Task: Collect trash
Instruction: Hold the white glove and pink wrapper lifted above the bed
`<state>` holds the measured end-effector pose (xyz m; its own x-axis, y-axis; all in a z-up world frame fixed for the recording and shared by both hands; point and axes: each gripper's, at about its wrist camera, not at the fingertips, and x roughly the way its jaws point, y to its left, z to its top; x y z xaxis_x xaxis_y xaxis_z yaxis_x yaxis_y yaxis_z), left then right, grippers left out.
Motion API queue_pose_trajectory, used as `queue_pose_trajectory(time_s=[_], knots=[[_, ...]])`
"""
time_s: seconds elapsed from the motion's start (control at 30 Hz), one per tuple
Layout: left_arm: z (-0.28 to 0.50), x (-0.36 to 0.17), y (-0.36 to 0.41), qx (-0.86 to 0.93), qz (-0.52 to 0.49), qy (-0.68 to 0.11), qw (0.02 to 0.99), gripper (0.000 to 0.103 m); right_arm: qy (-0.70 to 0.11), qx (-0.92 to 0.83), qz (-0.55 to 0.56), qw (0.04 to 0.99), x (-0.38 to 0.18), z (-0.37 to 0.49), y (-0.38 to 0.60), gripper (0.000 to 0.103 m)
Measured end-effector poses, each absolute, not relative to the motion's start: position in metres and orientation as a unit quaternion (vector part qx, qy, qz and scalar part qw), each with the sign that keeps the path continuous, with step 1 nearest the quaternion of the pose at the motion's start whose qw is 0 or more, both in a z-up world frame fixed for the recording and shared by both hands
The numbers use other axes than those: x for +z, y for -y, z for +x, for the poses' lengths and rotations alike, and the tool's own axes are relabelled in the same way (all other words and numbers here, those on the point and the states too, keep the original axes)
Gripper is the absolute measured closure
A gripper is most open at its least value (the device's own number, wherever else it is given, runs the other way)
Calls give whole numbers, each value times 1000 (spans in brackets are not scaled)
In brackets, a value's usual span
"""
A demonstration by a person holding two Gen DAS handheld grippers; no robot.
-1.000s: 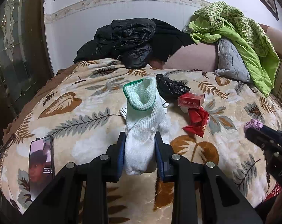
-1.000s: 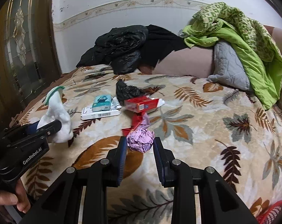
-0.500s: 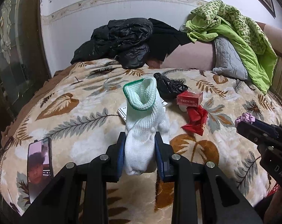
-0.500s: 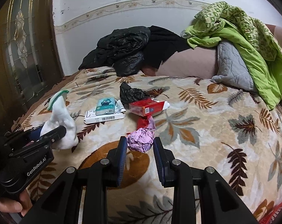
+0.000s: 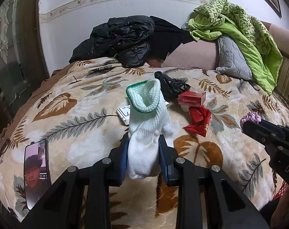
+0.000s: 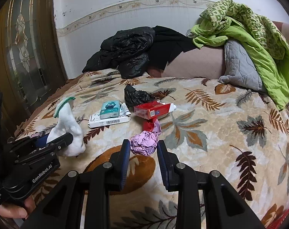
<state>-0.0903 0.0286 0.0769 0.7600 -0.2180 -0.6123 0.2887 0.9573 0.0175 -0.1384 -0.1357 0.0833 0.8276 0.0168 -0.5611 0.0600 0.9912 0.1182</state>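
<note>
While both claws are being held above the bed [image 6: 230,143], the left claw [image 5: 144,158] is being kept closed on a white knitted glove [image 5: 147,133], and the right claw [image 6: 144,158] is being kept closed on a crumpled pink paper ball [image 6: 144,146]. The glove is judged to be soft and light; it is being pinched at its finger end, so the green-edged cuff is standing up loose. The ball is judged very light and easily crushed, so only gentle pressure is being needed. Just behind the ball, a red wrapper [image 6: 151,126], a red carton [image 6: 151,110] and a black plastic bag [image 6: 136,96] are lying close together, with a tissue pack [image 6: 110,109] to their left. Open blanket is being seen to the right of the ball. A phone [image 5: 36,173] is lying left of the glove, near the bed edge.
</note>
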Motion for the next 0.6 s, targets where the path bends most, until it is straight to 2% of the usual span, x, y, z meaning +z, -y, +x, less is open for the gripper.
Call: queue_pose_trajectory(time_s=[0.6], knots=[[-89, 76, -29, -135, 57, -319, 936, 75, -293, -5, 58, 954, 83, -137, 130, 72]])
